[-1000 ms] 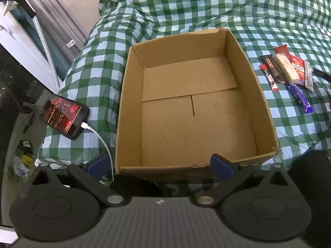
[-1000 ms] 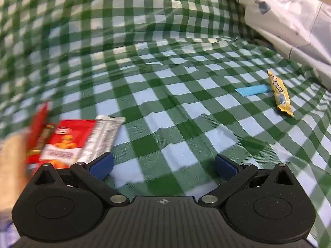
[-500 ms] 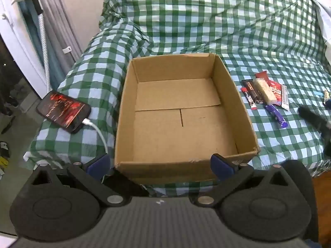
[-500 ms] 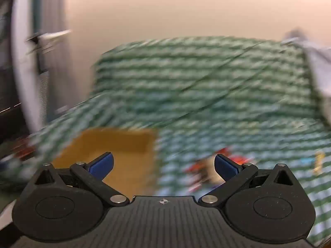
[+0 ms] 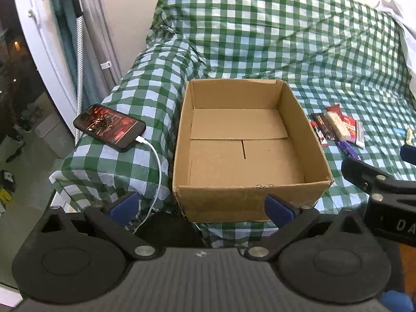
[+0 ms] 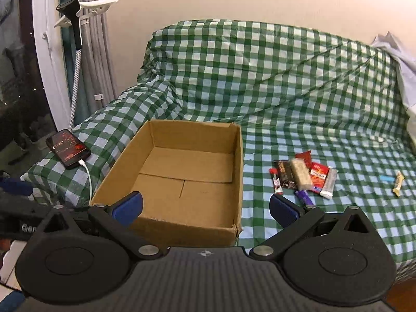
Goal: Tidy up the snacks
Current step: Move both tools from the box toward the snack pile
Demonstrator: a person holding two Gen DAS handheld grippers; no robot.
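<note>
An open, empty cardboard box sits on the green checked sofa seat. To its right lies a pile of snack bars. A yellow bar and a small blue packet lie apart further right. My left gripper is open and empty, held back in front of the box's near wall. My right gripper is open and empty, in front of the box's near right corner; it also shows in the left wrist view.
A lit phone on a white charging cable lies on the sofa arm left of the box. A garment steamer pole and curtains stand at the left. A pale cloth drapes the sofa's right end.
Both grippers have pulled back and up from the sofa. The right one swung from close over the snacks to a wide view of box and sofa. Both stay open and empty.
</note>
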